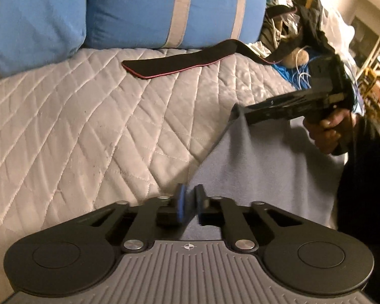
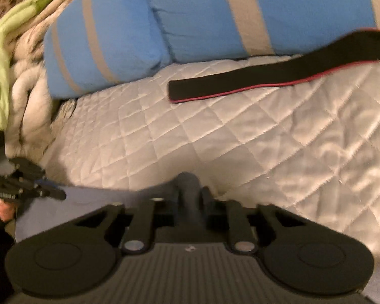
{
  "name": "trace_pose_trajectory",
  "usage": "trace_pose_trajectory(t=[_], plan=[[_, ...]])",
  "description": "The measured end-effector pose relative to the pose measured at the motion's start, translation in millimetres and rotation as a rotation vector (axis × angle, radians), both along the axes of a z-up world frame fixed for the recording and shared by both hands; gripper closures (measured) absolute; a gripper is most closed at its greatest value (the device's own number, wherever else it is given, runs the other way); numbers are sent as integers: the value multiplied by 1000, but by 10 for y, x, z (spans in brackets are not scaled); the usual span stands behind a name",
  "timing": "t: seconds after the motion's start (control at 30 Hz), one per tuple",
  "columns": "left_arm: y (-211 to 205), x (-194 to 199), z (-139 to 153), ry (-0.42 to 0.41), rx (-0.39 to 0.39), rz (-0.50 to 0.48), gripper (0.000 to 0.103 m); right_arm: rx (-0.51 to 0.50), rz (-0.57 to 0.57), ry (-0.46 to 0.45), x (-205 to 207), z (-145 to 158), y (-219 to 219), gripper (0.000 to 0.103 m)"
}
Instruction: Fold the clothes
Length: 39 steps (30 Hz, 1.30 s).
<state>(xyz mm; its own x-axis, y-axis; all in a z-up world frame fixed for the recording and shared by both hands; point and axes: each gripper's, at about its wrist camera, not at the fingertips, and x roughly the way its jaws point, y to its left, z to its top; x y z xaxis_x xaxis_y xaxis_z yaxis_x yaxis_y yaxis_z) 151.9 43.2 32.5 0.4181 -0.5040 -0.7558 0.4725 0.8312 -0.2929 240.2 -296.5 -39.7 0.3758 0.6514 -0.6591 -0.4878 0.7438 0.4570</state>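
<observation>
Grey cloth, two blue pillows

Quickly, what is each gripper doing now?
Left gripper: shut on the grey garment.
Right gripper: shut on the same grey garment, at another edge.

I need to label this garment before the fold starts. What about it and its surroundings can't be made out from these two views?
- Grey-blue garment: its type and full shape; the left wrist view's gripper body and a dark sleeve cover most of it.
- Right gripper: blurred in its own view, so the pinched fold is indistinct.
- Black strap: far end cut off by the right wrist view's edge.
- Clutter pile: items too jumbled to name.
</observation>
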Motion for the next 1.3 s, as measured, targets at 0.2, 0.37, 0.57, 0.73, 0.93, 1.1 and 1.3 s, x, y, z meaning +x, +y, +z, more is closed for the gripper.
trace_pose_trajectory(t=[0.2, 0.37, 0.57, 0.73, 0.93, 1.1, 1.3], plan=[[132, 55, 8, 46, -45, 75, 101, -8, -17, -34, -94, 78, -29, 94], [135, 72, 16, 58, -18, 83, 100, 15, -37, -40, -109, 110, -63, 94], [128, 65, -7, 91, 45, 75, 100, 20, -51, -41, -105, 110, -72, 94], [218, 70, 44, 121, 43, 106, 100, -6, -93, -42, -97, 104, -78, 63], [329, -47, 314, -3, 115, 213, 98, -46, -153, -209, -224, 294, -52, 10], [491, -129, 572, -73, 151, 421, 64, -155, -127, -412, -481, 503, 170, 3], [497, -421, 929, -188, 129, 547, 45, -234, -139, -585, -766, 723, 397, 0]])
